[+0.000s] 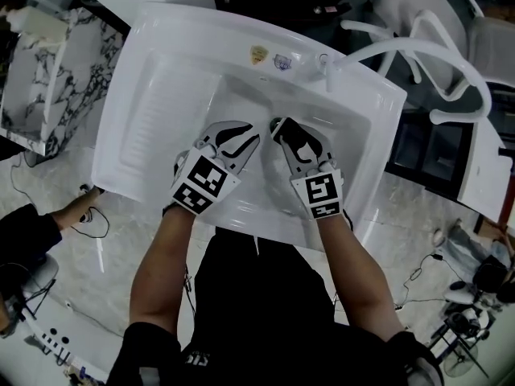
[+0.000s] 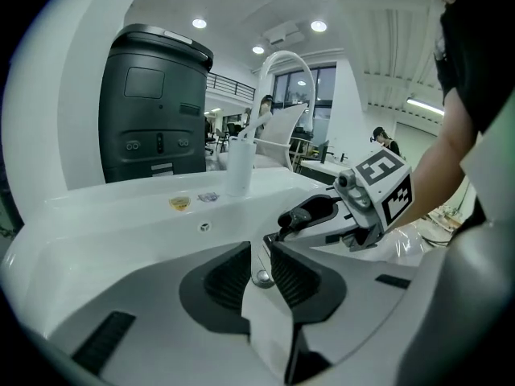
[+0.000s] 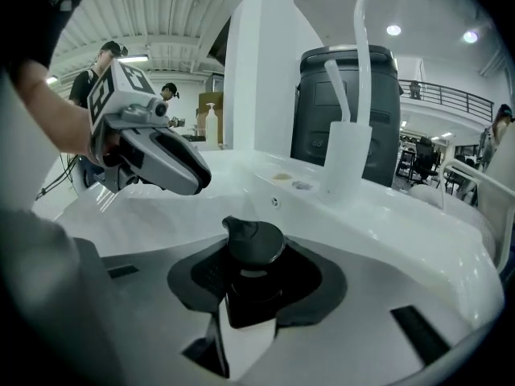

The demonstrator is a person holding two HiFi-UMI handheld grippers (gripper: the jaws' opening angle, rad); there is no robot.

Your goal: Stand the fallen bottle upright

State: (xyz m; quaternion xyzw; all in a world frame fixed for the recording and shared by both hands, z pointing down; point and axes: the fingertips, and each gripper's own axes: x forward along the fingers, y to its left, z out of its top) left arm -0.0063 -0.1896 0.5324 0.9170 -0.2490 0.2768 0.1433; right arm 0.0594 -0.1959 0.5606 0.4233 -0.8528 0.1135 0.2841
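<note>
Over the white sink (image 1: 153,103), centre frame, the right gripper (image 1: 282,129) is clamped on a black pump bottle (image 3: 256,244), whose pump head rises above the pads. Just left, the left gripper (image 2: 260,257) stands slightly apart, empty.

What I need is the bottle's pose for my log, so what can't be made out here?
Most of the bottle: right gripper view, the right claw hides everything below the cap.
Head view: that claw mostly covers it too.
Stickers on the sink rim: head view, too small to read.
</note>
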